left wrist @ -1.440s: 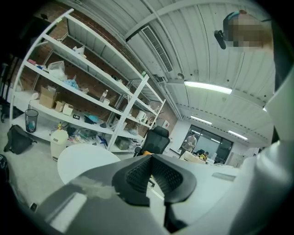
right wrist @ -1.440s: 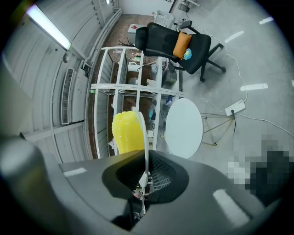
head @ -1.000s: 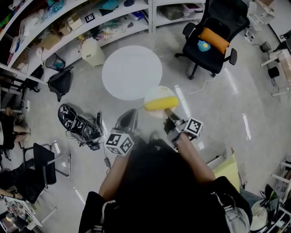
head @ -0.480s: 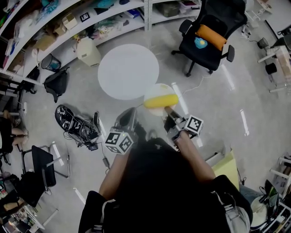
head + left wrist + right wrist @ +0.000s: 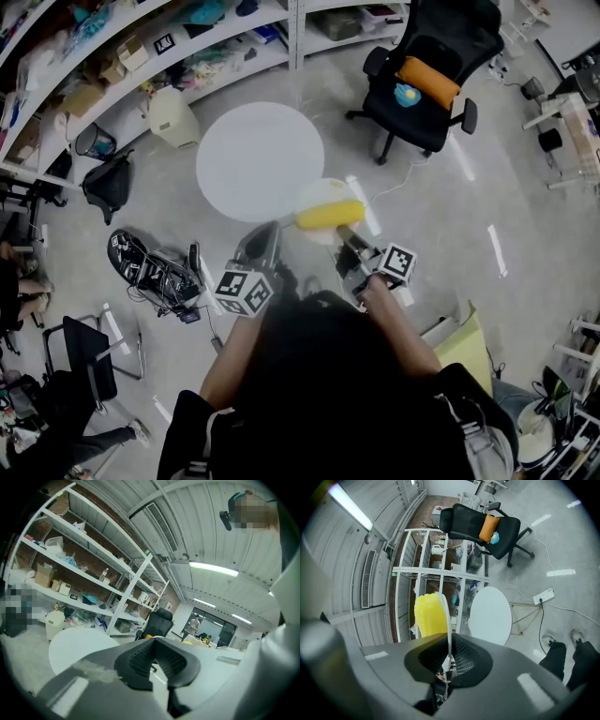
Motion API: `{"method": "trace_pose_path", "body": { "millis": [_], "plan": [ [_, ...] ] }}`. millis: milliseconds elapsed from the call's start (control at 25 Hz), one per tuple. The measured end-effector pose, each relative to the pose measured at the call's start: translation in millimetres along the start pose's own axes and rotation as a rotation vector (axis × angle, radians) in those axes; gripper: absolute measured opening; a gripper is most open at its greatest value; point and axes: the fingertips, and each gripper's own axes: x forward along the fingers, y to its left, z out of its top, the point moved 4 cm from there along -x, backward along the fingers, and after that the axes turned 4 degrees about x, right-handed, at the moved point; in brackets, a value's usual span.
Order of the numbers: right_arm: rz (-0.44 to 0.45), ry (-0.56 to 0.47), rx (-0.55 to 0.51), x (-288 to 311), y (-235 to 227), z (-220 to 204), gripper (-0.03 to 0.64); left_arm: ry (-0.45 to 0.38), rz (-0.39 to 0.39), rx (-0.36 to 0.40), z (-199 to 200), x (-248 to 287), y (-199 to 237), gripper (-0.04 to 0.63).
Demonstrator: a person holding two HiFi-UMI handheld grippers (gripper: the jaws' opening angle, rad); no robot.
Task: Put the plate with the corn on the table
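Near one table (image 5: 258, 159), right gripper (image 5: 343, 234) clamps one plate (image 5: 323, 190), one corn (image 5: 330, 215), left gripper (image 5: 270, 232) closed

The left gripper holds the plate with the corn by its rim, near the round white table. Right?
Not quite. It is the right gripper that holds the plate with the corn by its rim, near the round white table. The right gripper view shows the rim pinched between its jaws.

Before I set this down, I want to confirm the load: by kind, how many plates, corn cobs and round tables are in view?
Plate: 1
Corn cob: 1
Round white table: 1
Total: 3
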Motion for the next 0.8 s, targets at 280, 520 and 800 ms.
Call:
{"method": "trace_pose_path", "body": {
  "millis": [280, 520, 800],
  "plan": [
    [0.012, -0.009, 0.015, 25, 5, 6, 0.026, 0.006, -0.02, 0.014, 18, 21, 23, 0.003],
    [0.01, -0.015, 0.022, 45, 10, 12, 0.026, 0.012, -0.036, 0.007, 30, 36, 42, 0.004],
    [-0.008, -0.032, 0.028, 68, 16, 17, 0.026, 0.024, -0.058, -0.003, 45, 50, 70, 0.003]
  ]
}}
